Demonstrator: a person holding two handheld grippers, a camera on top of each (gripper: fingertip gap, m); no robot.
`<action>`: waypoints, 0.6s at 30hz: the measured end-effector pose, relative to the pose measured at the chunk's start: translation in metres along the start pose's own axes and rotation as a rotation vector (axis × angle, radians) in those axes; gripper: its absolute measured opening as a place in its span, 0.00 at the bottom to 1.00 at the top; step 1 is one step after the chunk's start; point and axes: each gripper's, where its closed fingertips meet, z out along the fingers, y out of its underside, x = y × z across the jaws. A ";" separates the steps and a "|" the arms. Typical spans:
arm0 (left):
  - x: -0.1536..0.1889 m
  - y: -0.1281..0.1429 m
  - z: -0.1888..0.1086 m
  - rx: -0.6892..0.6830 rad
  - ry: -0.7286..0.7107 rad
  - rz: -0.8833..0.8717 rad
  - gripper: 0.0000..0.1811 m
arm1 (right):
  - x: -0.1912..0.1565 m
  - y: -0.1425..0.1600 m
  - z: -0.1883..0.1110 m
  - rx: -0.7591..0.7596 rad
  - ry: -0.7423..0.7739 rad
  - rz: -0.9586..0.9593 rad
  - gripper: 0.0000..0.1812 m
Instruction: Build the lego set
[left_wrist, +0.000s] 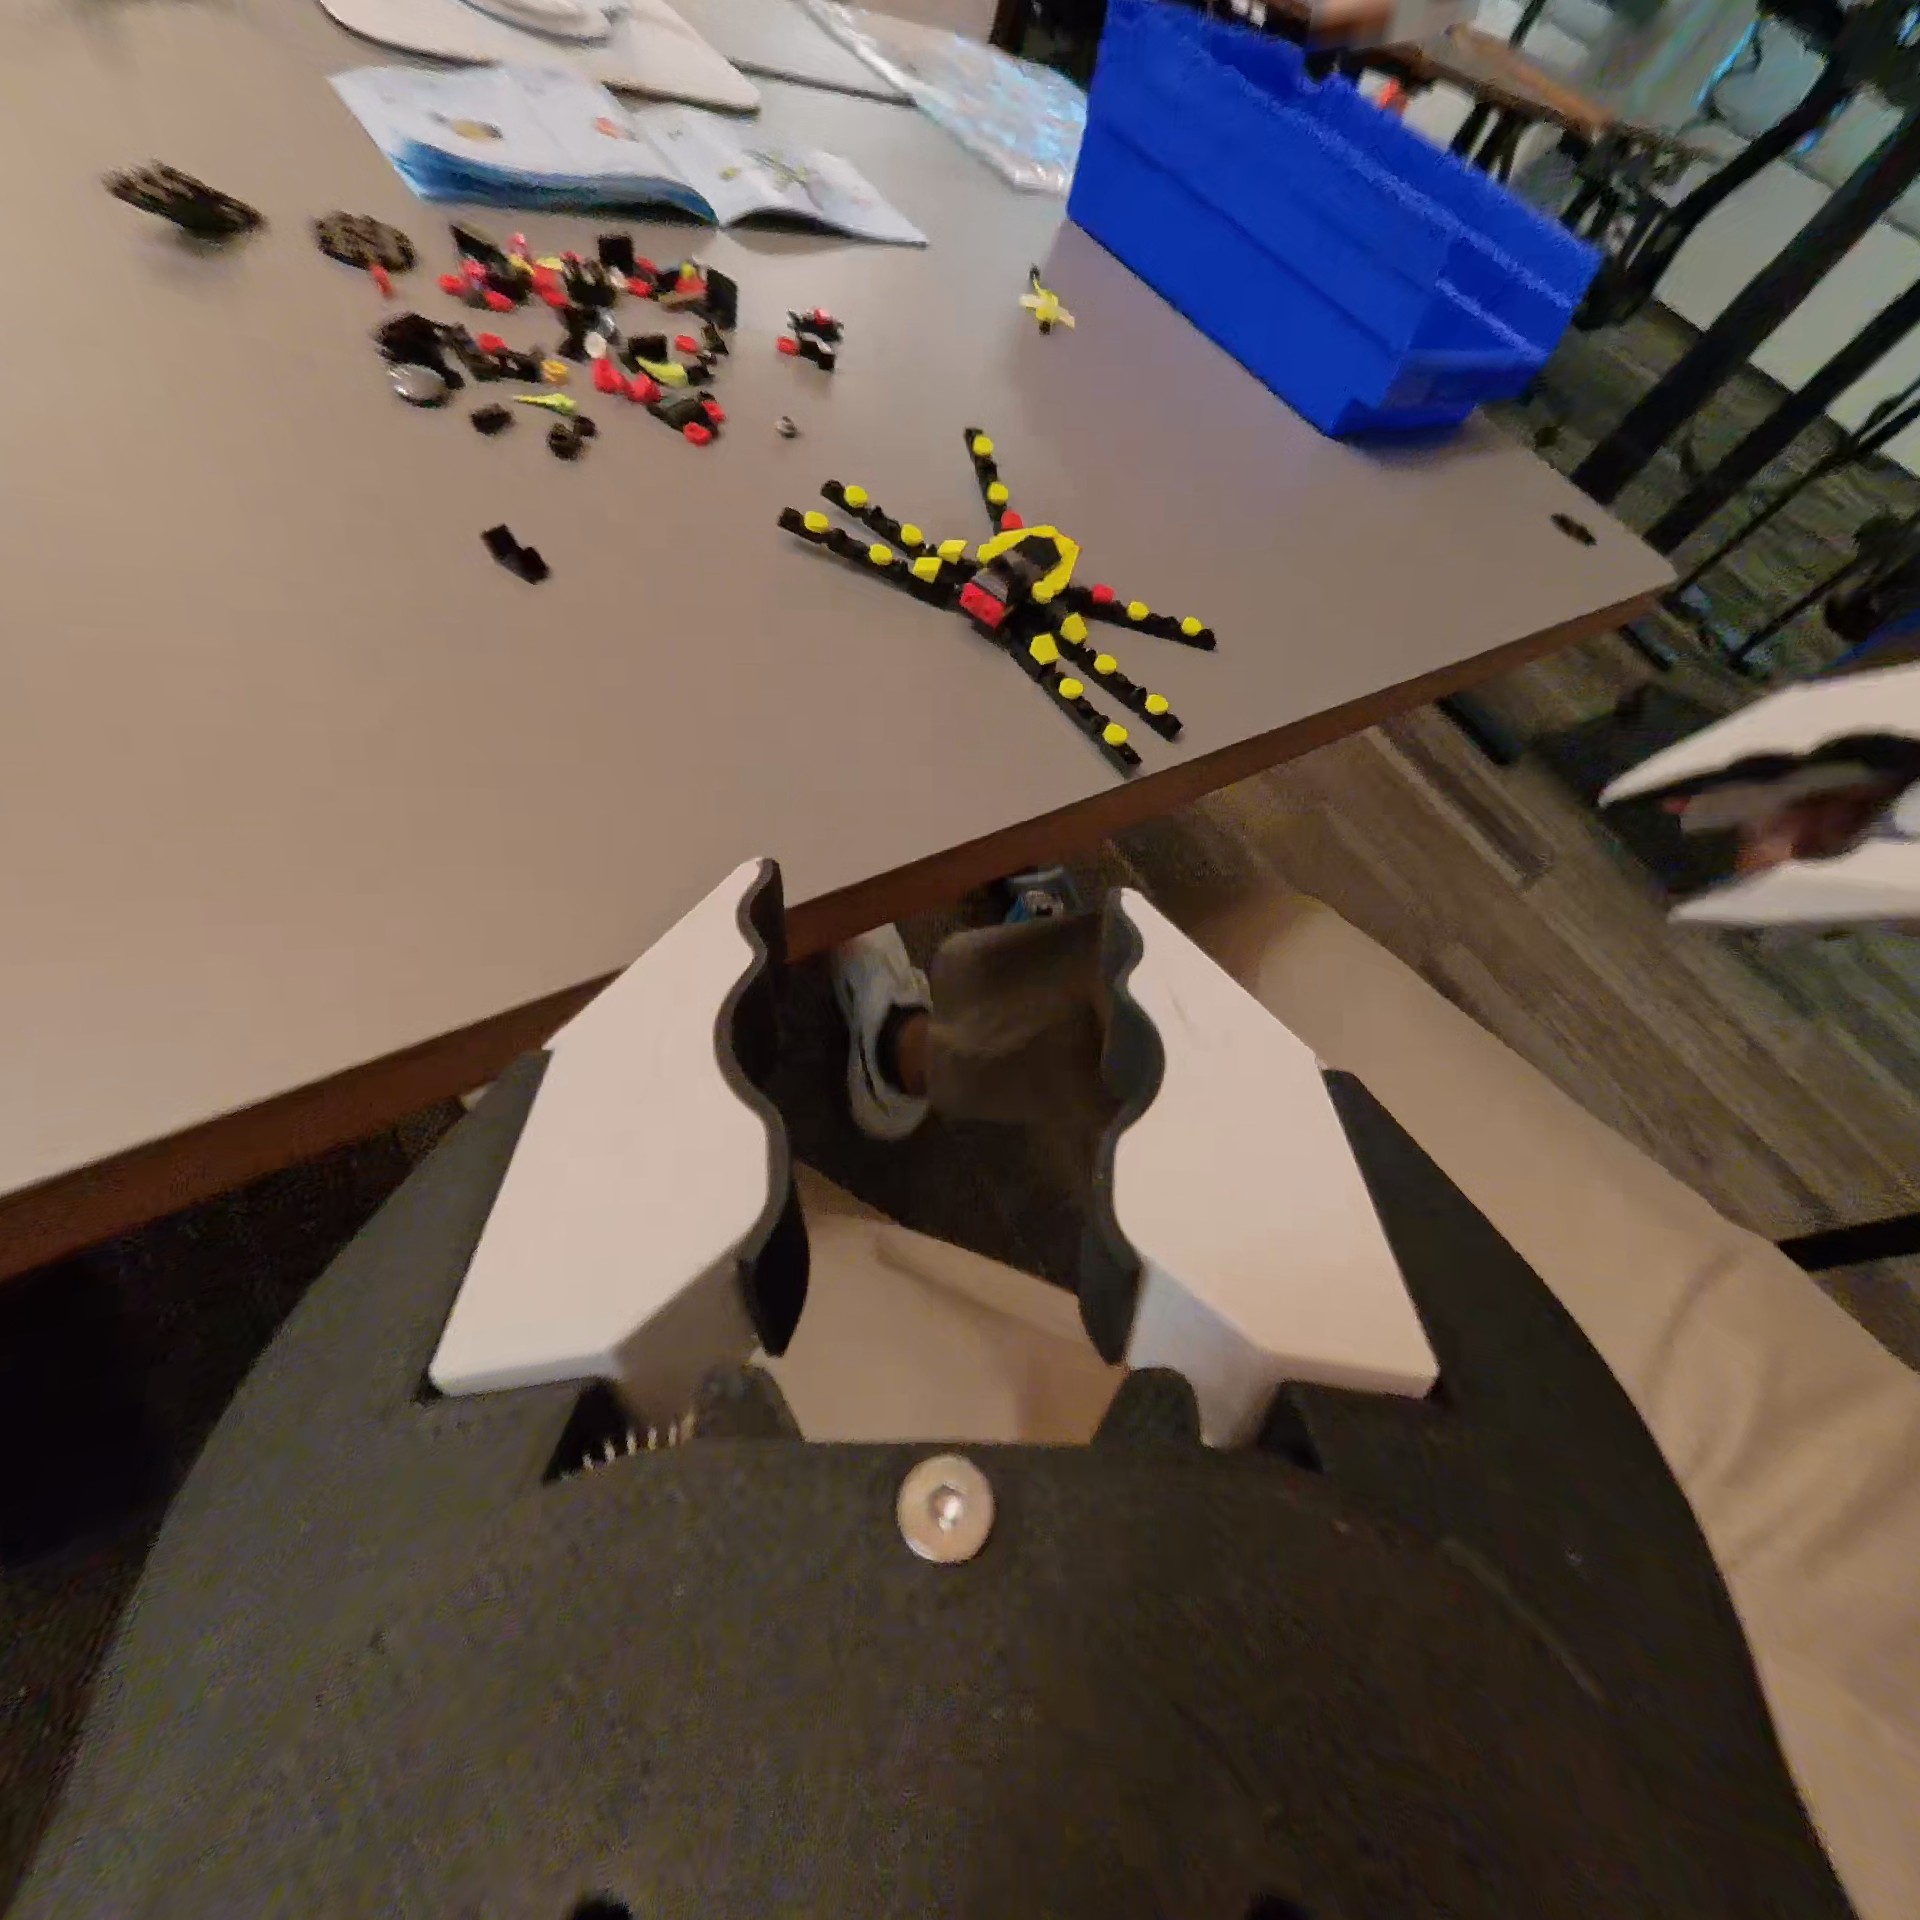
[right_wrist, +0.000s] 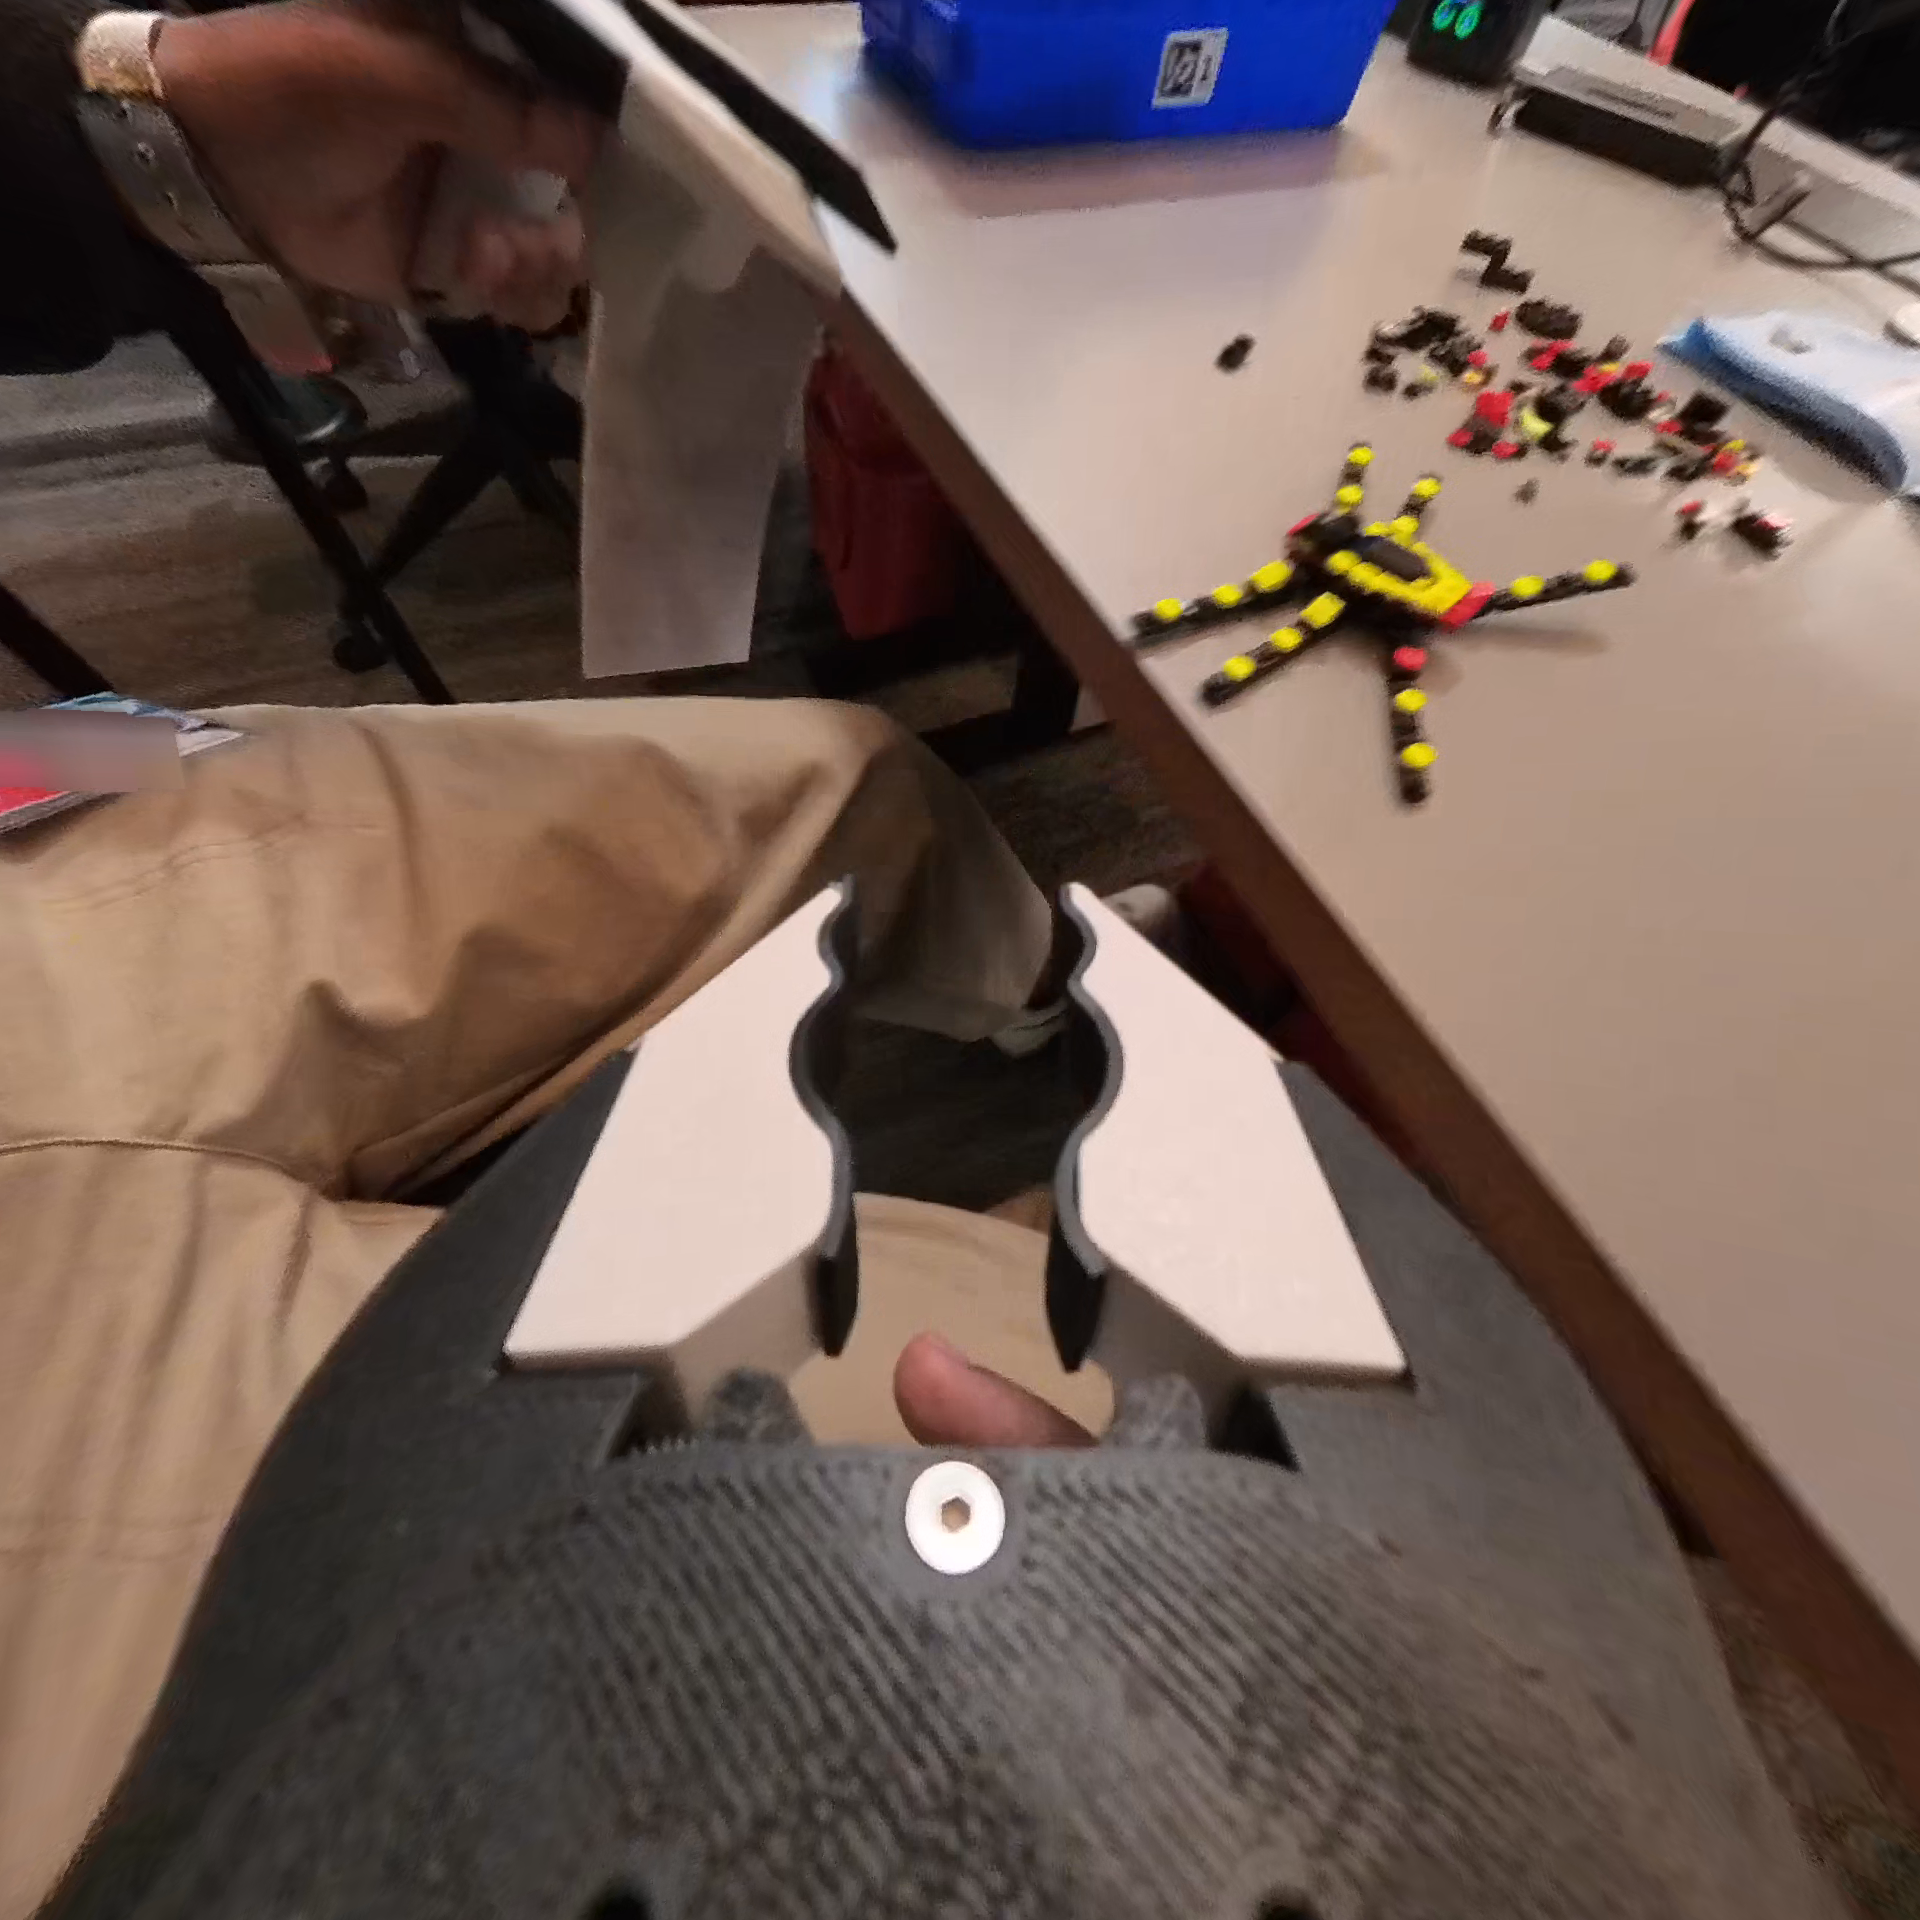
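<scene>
While both tongs (left_wrist: 940, 914) (right_wrist: 956, 914) gape empty, the black spider model (left_wrist: 1013, 592) shows yellow studs

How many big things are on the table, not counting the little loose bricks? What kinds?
Spider model: 1
Blue bin: 1
Open booklet: 1
Pile of loose bricks: 1
Total: 4
Both grippers are open, empty and off the table.

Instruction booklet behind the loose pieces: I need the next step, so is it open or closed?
Open: the pale blue paper booklet lies flat with pages spread.
</scene>
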 end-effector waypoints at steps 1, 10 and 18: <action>0.001 -0.001 -0.010 0.023 -0.004 0.000 0.32 | -0.014 0.004 -0.006 -0.012 0.002 -0.001 0.20; 0.038 0.024 -0.025 -0.008 0.063 0.042 0.31 | -0.067 0.028 -0.040 -0.082 0.171 -0.129 0.24; 0.049 0.061 -0.042 -0.119 0.107 0.016 0.31 | -0.084 0.048 0.018 -0.072 0.090 0.015 0.40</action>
